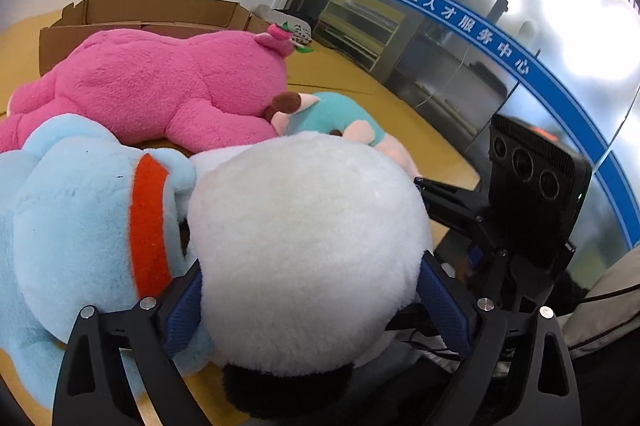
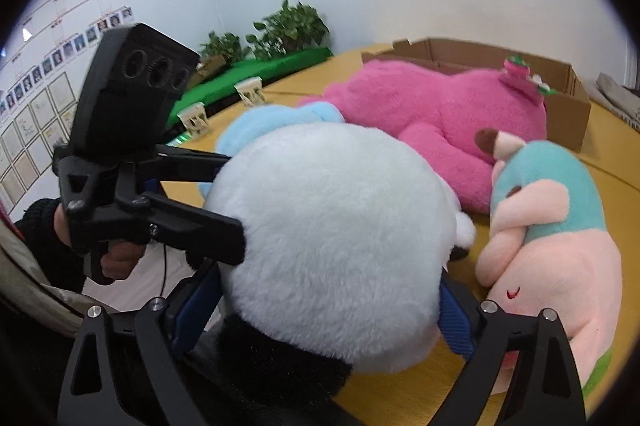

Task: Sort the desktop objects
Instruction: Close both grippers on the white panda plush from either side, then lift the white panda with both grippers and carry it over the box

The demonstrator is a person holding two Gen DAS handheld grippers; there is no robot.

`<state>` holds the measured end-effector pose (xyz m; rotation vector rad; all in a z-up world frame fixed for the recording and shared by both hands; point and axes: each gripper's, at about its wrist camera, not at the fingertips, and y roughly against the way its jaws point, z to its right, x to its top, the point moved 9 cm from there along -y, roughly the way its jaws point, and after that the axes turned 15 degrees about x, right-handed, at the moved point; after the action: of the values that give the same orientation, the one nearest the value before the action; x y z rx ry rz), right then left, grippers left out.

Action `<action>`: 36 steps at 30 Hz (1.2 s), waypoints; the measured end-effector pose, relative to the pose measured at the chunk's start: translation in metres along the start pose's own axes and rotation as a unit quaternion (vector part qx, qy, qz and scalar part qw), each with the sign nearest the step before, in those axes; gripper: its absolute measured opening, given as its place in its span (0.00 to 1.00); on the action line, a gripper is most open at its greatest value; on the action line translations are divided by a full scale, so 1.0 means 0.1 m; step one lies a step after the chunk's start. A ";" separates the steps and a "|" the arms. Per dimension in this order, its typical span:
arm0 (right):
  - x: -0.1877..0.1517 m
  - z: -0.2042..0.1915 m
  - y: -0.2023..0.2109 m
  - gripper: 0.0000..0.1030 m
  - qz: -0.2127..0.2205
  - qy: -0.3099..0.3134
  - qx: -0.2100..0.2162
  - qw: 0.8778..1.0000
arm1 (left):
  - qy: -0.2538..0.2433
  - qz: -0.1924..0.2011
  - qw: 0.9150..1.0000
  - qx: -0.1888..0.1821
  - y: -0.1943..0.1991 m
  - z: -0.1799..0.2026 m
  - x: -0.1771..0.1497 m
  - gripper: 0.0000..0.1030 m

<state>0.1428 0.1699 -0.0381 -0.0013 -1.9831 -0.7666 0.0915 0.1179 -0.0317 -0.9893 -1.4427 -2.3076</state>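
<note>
Left wrist view: the left gripper [image 1: 310, 300] straddles the white plush [image 1: 308, 238], a blue pad pressed into the fur on each side, so it pinches the plush at a wide spread.
Right wrist view: the right gripper [image 2: 330, 310] straddles the same white plush [image 2: 332, 246], its pads sunk in the fur on both flanks, again a wide pinch.
Grip overlap: from the right wrist, the left gripper's [image 2: 236, 201] black fingers reach in at the plush's left side, a hand [image 2: 116, 258] on its handle.
White plush: raised just above the bench [image 2: 404, 398], black fur at its near end.
Blue plush [image 1: 80, 226]: touching the white one's left side, red collar.
Pink bear [image 1: 160, 85]: lying on the bench behind both.
Teal-pink plush [image 2: 552, 226]: just right of the white one.
Box [image 2: 568, 105]: behind the bear.
</note>
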 end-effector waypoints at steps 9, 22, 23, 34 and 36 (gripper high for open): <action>0.33 -0.23 0.35 0.91 0.086 0.057 -0.010 0.995 | -0.020 0.069 0.997 -0.004 0.43 0.15 0.24 0.94; 1.60 -0.09 0.42 0.82 0.128 0.143 -0.030 0.981 | -0.106 0.217 0.970 0.036 1.07 0.05 1.56 1.00; 1.71 -0.04 0.40 0.81 0.130 0.148 -0.029 0.980 | -0.106 0.219 0.969 0.040 1.07 -0.02 1.67 1.00; 1.87 0.53 -0.06 0.71 0.112 0.110 -0.028 0.987 | -0.066 0.186 0.980 0.036 0.48 -0.86 2.11 0.82; 1.83 0.59 -0.13 0.70 0.107 0.104 -0.026 0.989 | -0.053 0.177 0.982 0.031 0.38 -0.95 2.07 0.79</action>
<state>-0.0043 0.1337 0.0816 -0.1560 -1.7328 -0.6507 -0.0810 0.0467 0.1045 -1.2534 -1.2470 -1.9716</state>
